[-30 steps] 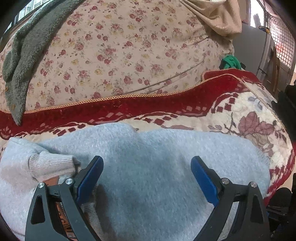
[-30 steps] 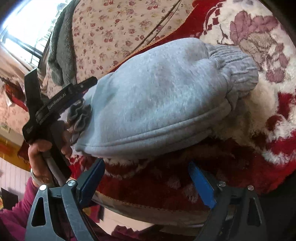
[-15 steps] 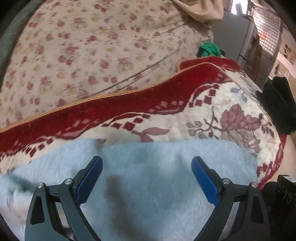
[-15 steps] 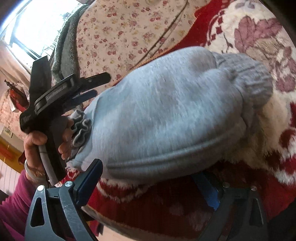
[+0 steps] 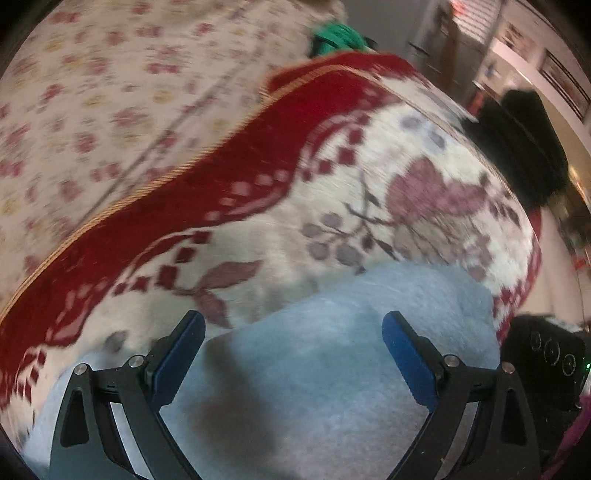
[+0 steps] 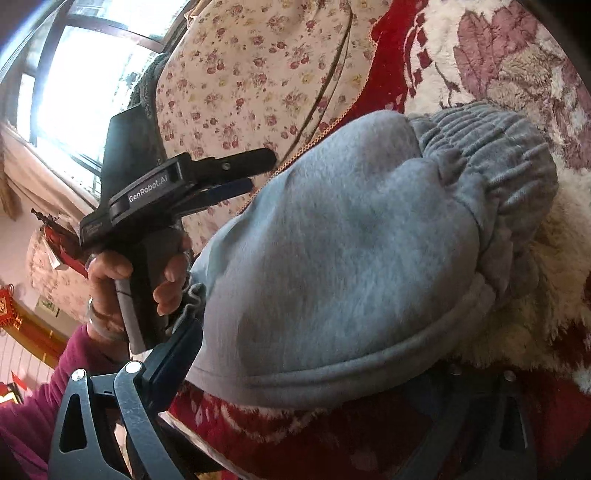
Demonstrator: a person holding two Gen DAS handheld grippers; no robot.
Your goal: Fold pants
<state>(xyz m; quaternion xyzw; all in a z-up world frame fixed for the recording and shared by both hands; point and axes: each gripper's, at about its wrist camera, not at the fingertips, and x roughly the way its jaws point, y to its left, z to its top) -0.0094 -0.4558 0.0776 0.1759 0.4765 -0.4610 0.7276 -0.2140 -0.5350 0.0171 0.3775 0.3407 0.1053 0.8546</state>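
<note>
The grey sweatpants [image 6: 351,240] lie folded in a thick bundle on the bed, elastic waistband [image 6: 491,155] at the far right. My right gripper [image 6: 306,373] sits at the bundle's near folded edge. Its jaws are opening; the edge lies between them and no pad presses on it. The right finger is lost in shadow under the cloth. My left gripper [image 5: 295,354] hangs open over the pants [image 5: 332,387], holding nothing. In the right wrist view a hand holds the left gripper [image 6: 255,173] beyond the bundle's left end.
A red and cream floral blanket [image 5: 332,206] covers the bed, with a small-flowered sheet [image 5: 110,92] behind it. A green item [image 5: 338,35] sits at the far edge. Dark objects [image 5: 524,147] and a black device [image 5: 546,354] stand off the bed's right side.
My left gripper has swept right along the pants, away from the ribbed cuff, and rolled. The right gripper has tilted toward the bundle and its jaws stand a little wider.
</note>
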